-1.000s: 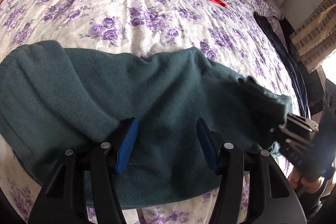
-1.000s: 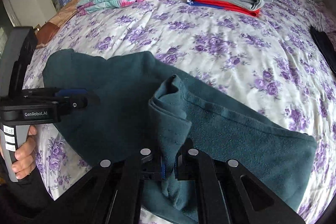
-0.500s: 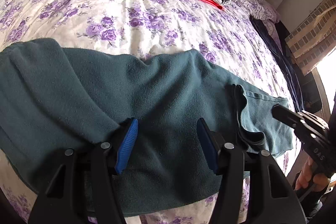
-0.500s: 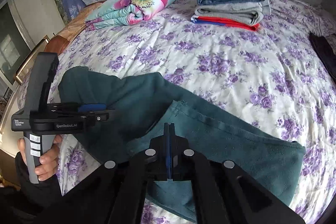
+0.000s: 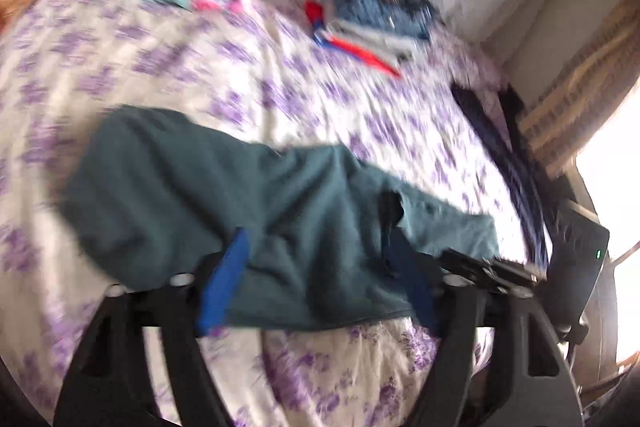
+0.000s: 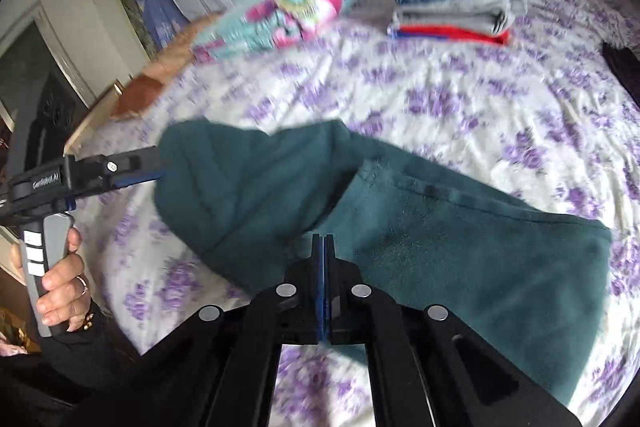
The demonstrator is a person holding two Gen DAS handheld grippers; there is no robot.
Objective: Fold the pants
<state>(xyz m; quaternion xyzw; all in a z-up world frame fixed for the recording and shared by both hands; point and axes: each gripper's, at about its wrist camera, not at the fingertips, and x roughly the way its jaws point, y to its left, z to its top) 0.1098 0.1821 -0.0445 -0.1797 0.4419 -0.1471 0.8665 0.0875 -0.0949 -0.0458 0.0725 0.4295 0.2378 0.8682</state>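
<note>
On the floral bed (image 6: pixel 460 99), the pants (image 6: pixel 420 227) lie mid-frame, just let go by the right gripper (image 6: pixel 323 247), now clenched empty, and the left gripper (image 5: pixel 316 279) gapes wide, so another fold likely comes next.

R gripper (image 6: pixel 323 247) let go of pants (image 6: pixel 460 243) (fingers pressed together, empty), both grippers pulled back.
</note>
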